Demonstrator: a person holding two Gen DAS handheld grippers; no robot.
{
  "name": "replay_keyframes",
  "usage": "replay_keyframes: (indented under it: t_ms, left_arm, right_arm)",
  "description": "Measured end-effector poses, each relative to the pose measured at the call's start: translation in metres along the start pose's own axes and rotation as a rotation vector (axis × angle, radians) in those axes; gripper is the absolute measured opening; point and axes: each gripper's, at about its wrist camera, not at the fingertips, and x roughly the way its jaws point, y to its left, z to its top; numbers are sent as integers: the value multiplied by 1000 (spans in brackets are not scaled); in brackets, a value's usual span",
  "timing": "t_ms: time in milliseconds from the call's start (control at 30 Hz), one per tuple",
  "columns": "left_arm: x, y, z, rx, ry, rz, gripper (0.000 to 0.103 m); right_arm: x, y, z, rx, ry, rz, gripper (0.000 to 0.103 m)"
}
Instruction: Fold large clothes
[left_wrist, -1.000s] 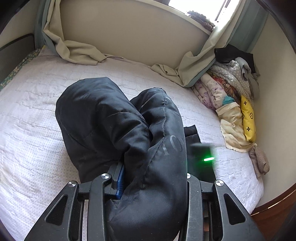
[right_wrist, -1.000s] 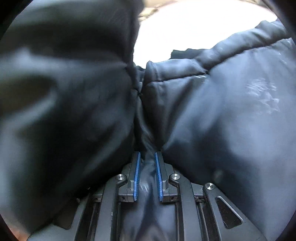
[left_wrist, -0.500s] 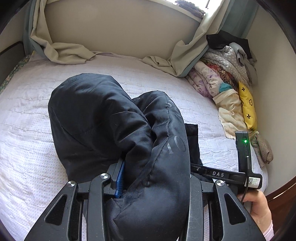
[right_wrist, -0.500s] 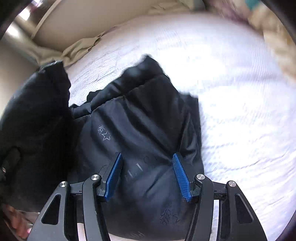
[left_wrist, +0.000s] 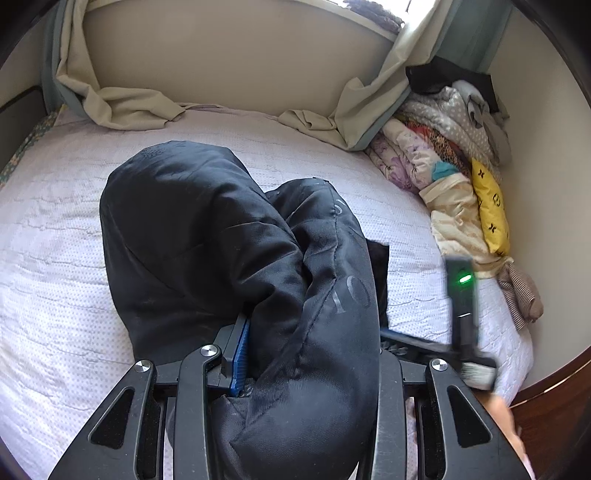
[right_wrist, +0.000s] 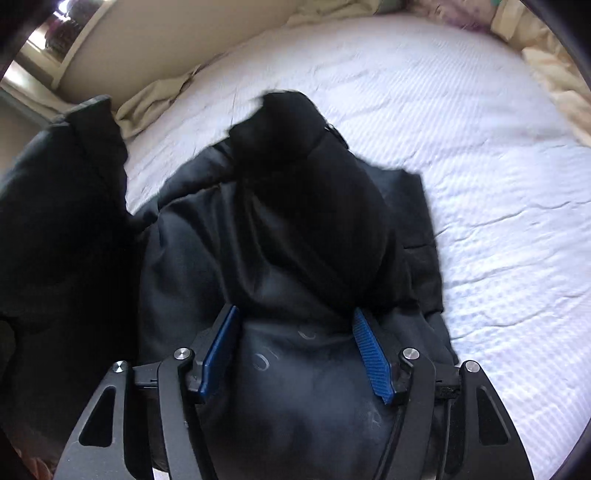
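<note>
Black jacket lies bunched on white bed, center. Left gripper at 6 o'clock clamps a thick fold of it. Clothes pile at 2 o'clock. Right gripper: jaws opening, jacket btwn pads, not pinched.

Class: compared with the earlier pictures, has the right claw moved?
Yes. The right claw, jaws opening, has pulled back from the black coat, bringing the white bed into view.
</note>
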Motion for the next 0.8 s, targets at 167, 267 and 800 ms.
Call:
replay_keyframes:
  t_ms: [167, 267, 800]
  left_arm:
    - [19, -38, -14, 107, -8, 56, 43]
    - [29, -65, -32, 220, -29, 109, 43]
    - [36, -86, -79, 484, -92, 107, 51]
  right_arm:
    - [-50, -24, 17, 112, -80, 218, 63]
    - [-53, -49, 27, 244, -44, 589, 67]
    - [1, 14, 56, -48, 204, 686, 80]
